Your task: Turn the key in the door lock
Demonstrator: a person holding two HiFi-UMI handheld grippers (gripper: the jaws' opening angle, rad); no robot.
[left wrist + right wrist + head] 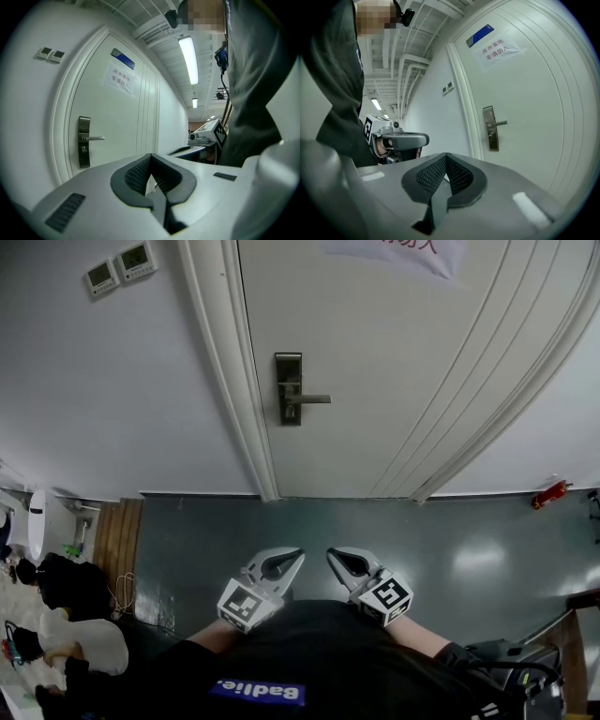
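Wall panels [119,270] hang left of the door [375,362]; red object [550,493] lies right.

Fig.: white wall [112,409], upper left of my head view, w/ two control panels [120,268]; glossy grey-green floor [450,559] at centre; red item [549,493] at right edge; ceiling strip light [190,54], upper centre of my left gripper view.

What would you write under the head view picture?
Grey left gripper and grey right gripper, both shut, held short of a closed white door with its dark metal lever-handle lock.
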